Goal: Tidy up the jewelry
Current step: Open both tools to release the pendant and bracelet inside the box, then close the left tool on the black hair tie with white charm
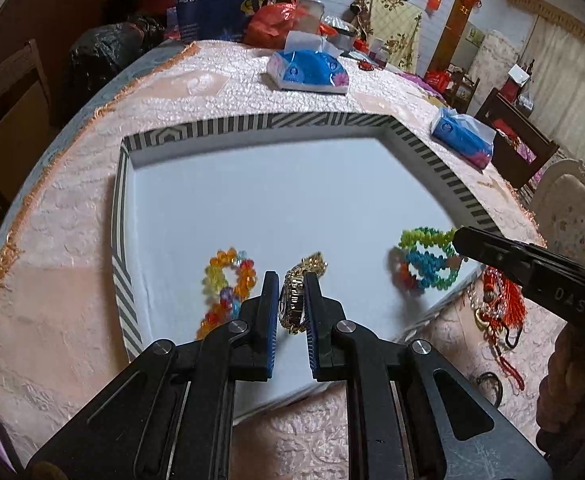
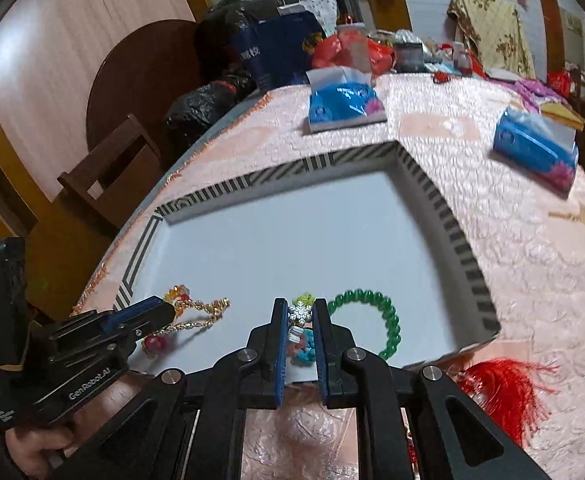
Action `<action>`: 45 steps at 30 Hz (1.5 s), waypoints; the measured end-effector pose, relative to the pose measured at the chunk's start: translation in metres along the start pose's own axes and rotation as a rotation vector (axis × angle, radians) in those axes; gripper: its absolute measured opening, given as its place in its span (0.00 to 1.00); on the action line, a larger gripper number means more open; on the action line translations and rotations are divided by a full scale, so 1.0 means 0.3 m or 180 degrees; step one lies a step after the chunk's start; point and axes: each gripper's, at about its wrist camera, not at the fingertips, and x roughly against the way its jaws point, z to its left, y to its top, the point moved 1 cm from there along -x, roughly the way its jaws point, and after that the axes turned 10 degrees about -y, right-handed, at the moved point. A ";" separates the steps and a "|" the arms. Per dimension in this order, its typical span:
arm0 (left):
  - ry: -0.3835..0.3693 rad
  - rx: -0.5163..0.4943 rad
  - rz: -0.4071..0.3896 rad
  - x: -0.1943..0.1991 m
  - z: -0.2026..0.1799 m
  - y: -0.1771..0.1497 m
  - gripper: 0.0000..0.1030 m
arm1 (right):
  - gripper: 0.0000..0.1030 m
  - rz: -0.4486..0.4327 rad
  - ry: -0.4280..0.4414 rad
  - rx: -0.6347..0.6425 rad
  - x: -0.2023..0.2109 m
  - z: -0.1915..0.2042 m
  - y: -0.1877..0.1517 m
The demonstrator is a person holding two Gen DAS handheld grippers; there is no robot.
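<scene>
A white tray with a striped rim (image 1: 252,126) (image 2: 444,208) lies on the pink tablecloth. My left gripper (image 1: 290,280) (image 2: 164,308) is shut on a gold metal bracelet (image 1: 292,304) (image 2: 204,314), just above the tray's near left part. An orange and yellow bead bracelet (image 1: 228,280) lies on the tray beside it. My right gripper (image 2: 300,304) (image 1: 458,238) is shut on a multicolour bead bracelet (image 1: 424,260) (image 2: 302,350) with a snowflake charm (image 2: 299,312), over the tray's near right part. A green bead bracelet (image 2: 376,320) lies on the tray right of it.
Red tasselled jewellery (image 1: 500,304) (image 2: 504,384) lies on the cloth off the tray's near right corner. Two blue tissue packs (image 1: 308,72) (image 1: 462,140) sit beyond the tray. Bags crowd the table's far end, and a wooden chair (image 2: 108,176) stands at the left.
</scene>
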 end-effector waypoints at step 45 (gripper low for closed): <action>-0.0475 -0.1081 0.0319 -0.055 -0.413 -0.300 0.34 | 0.24 0.0254 -0.0673 -0.0853 0.315 -0.373 -0.514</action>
